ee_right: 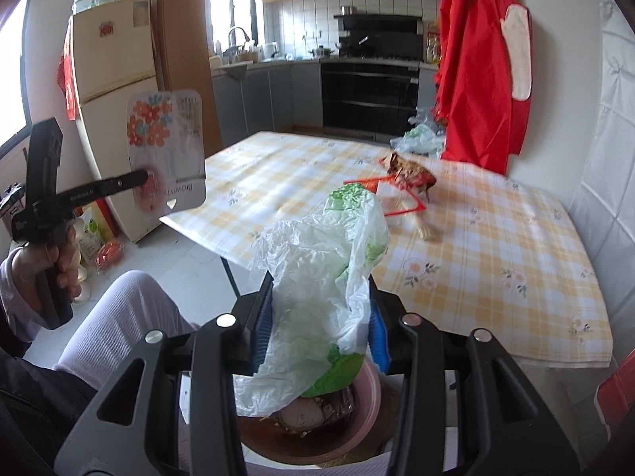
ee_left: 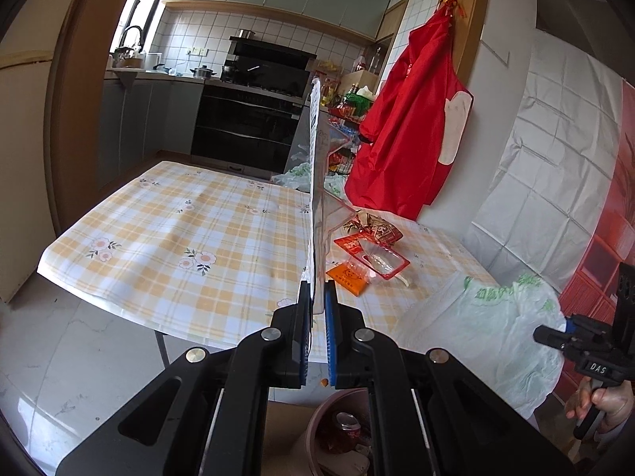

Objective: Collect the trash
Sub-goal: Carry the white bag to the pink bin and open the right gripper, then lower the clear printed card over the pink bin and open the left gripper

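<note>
My left gripper (ee_left: 316, 297) is shut on a flat plastic package with a flower print (ee_left: 316, 182), seen edge-on and standing upright; the right wrist view shows its printed face (ee_right: 166, 154) held above the floor left of the table. My right gripper (ee_right: 319, 313) is shut on a crumpled white and green plastic bag (ee_right: 321, 261), held just above a pink bin (ee_right: 357, 408) with rubbish in it. The same bin (ee_left: 317, 420) shows under the left gripper. Red and orange wrappers (ee_left: 365, 258) lie on the checked table (ee_left: 178, 238).
A red apron (ee_left: 412, 127) hangs on the wall by the table's far corner. More plastic bags (ee_right: 420, 139) lie beyond the table's far edge. A fridge (ee_right: 111, 91) stands left, the kitchen stove (ee_left: 254, 115) behind. A person's sleeve (ee_right: 119, 317) is at lower left.
</note>
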Motion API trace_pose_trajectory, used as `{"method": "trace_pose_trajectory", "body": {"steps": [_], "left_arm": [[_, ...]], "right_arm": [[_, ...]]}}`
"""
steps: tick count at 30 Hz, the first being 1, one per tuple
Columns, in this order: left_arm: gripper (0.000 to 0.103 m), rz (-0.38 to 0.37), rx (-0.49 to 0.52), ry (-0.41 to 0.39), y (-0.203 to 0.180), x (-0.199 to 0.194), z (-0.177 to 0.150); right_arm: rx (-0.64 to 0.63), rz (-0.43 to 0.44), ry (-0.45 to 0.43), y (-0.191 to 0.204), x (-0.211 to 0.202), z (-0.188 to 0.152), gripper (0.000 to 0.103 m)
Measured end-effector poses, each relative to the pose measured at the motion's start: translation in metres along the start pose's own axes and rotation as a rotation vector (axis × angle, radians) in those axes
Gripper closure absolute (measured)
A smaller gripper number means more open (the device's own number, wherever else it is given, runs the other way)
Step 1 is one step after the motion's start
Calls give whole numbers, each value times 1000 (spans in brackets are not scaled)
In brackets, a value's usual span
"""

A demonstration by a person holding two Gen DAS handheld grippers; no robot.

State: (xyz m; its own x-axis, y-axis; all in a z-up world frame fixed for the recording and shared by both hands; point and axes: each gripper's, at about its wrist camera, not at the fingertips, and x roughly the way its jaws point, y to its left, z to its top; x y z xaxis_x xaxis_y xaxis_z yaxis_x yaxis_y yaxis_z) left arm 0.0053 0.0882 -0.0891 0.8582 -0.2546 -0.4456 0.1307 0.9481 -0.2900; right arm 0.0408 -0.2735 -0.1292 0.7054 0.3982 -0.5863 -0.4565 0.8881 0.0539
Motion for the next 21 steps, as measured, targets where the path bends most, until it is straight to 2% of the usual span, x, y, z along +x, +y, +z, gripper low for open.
{"method": "trace_pose_trajectory", "body": {"steps": [2, 4, 5, 7, 10, 13, 15, 19, 21], "left_arm": [[96, -1, 4, 0, -1, -1, 0], [96, -3, 7, 1, -2, -1, 0], [96, -3, 7, 2, -2, -1, 0], [96, -6, 8, 6, -3, 0, 0], [96, -12, 14, 11, -5, 1, -2], [96, -20, 21, 14, -9, 2, -2], [96, -26, 22, 16, -10, 2, -2], [96, -36, 32, 20, -15, 1, -3], [96, -43, 41, 27, -18, 1, -4]], "right_arm": [[17, 10, 25, 0, 8, -4, 61], [26, 25, 49, 1, 15, -6, 52], [25, 31, 56, 2, 18, -7, 52], [13, 27, 66, 6, 21, -8, 38], [18, 24, 46, 6, 19, -7, 24], [33, 16, 21, 3, 14, -4, 18], [37, -8, 3, 1, 9, -1, 12], [49, -85, -45, -6, -1, 7, 6], [64, -128, -77, -12, -7, 13, 6]]}}
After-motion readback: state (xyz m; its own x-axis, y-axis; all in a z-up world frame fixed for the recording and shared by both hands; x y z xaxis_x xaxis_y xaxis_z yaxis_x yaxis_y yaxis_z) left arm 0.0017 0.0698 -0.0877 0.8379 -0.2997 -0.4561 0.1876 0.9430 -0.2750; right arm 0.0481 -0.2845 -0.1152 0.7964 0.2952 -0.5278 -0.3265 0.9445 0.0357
